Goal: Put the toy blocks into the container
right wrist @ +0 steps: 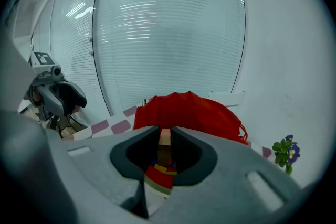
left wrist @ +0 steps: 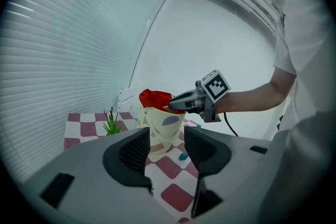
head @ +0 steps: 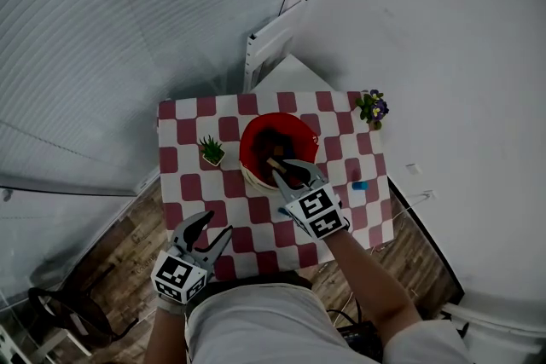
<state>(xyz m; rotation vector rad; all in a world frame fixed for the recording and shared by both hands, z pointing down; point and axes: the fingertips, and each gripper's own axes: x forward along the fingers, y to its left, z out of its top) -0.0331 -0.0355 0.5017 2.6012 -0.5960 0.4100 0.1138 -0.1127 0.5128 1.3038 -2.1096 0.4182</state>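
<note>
A cream bucket with a red lining (head: 249, 132) stands mid-table on the red-and-white checked cloth (head: 189, 183). My right gripper (head: 286, 170) hovers over its near rim, shut on a tan wooden block (head: 276, 165). In the right gripper view that block (right wrist: 165, 139) stands upright between the jaws, above the red lining (right wrist: 194, 110) and several coloured blocks (right wrist: 160, 170) inside. A small blue block (head: 359, 185) lies on the cloth to the right of the bucket. My left gripper (head: 216, 224) is open and holds nothing, at the table's near left edge. Its view shows the bucket (left wrist: 163, 123) and blue block (left wrist: 182, 156) ahead.
A small green plant (head: 212, 150) sits left of the bucket, and a pot of purple flowers (head: 373, 107) stands at the far right corner. A white panel (head: 273, 43) leans behind the table. White walls and blinds close in around; wooden floor lies below.
</note>
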